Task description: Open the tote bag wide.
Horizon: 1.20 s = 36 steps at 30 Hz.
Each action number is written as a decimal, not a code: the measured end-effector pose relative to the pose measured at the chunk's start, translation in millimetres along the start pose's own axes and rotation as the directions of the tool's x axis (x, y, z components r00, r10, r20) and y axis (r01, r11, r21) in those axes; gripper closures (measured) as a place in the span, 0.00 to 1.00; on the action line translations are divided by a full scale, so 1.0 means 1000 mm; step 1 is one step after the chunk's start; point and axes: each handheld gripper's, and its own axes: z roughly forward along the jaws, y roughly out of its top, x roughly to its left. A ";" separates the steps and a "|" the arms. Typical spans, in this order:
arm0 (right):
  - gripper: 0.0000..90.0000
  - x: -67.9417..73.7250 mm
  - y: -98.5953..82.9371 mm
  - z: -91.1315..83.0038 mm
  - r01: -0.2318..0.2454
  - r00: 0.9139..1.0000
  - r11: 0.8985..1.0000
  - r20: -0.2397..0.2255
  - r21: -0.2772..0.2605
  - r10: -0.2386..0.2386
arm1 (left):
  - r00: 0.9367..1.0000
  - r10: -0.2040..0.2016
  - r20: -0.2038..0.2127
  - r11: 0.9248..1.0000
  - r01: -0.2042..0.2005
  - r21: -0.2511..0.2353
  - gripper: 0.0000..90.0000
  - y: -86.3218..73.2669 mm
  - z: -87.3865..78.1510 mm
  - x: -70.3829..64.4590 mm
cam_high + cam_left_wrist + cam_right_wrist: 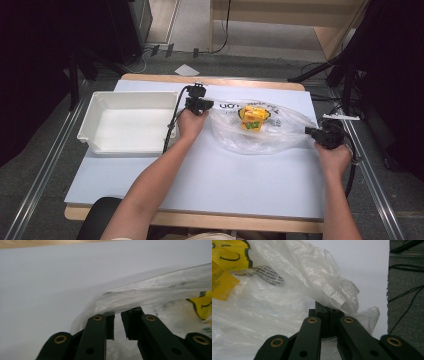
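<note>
Clear plastic bag (260,131) flat on white surface (210,180), yellow packet (253,118) inside. Left gripper (199,104) slightly apart at bag's left edge; right gripper (320,134) clamped on right edge, likely stretching bag. White tray (129,123) waiting left.

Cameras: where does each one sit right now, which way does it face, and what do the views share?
High view: above the person's side, looking forward and down on the white table; both forearms, left tool, right tool.
Left gripper view: on the left tool, facing the clear plastic bag's edge; jaws slightly apart.
Right gripper view: on the right tool, jaws closed on the bag.
Shared: the bag and the yellow carton inside it.
</note>
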 end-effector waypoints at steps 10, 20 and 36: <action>0.84 0.020 0.017 -0.017 0.044 0.996 0.999 -0.083 -0.018 -0.045 | 0.993 0.082 0.079 0.996 -0.080 -0.032 0.62 0.011 -0.027 -0.017; 0.85 0.048 0.034 -0.033 0.103 0.983 0.993 -0.150 -0.048 -0.109 | 0.980 0.115 0.161 0.992 -0.107 -0.060 0.59 0.020 -0.048 -0.035; 1.00 0.086 0.080 -0.011 0.199 0.966 0.978 -0.157 -0.066 -0.207 | 0.964 0.177 0.196 0.984 -0.177 -0.021 1.00 0.012 -0.043 -0.074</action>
